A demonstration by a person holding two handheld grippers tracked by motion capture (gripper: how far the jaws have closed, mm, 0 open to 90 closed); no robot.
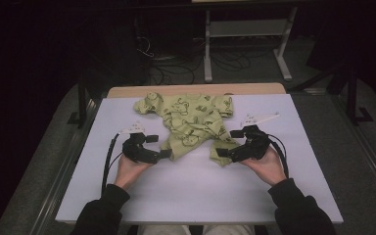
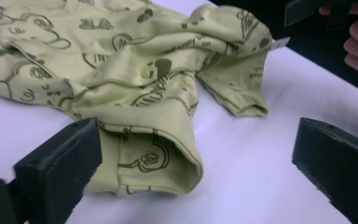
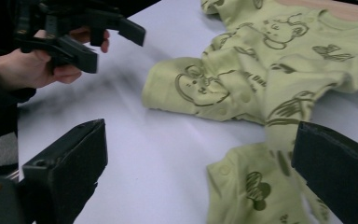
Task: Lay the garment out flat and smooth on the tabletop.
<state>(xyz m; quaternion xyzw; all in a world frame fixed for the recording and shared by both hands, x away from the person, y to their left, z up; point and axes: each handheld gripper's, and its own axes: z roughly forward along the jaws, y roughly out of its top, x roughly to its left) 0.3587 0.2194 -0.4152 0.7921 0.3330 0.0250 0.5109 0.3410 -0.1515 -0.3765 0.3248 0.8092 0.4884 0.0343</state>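
Note:
A light green baby garment [image 1: 191, 122] printed with bears lies crumpled on the pale table mat [image 1: 196, 191], with its two leg ends toward me. My left gripper [image 1: 159, 146] stands open at the left leg end. In the left gripper view the leg cuff [image 2: 154, 161] lies between the jaws, close to the left one, with my left gripper [image 2: 198, 140] wide open around it. My right gripper [image 1: 229, 143] is open at the right leg end. In the right gripper view my right gripper [image 3: 200, 149] spans the snap-edged flap [image 3: 256, 186]. The left gripper [image 3: 79, 35] shows farther off, in a hand.
The mat covers a wooden table whose bare back edge [image 1: 196, 90] shows behind the garment. Beyond it a metal table frame [image 1: 245, 34] and loose cables [image 1: 176, 66] stand on the dark floor. Bare mat lies between the garment and my forearms.

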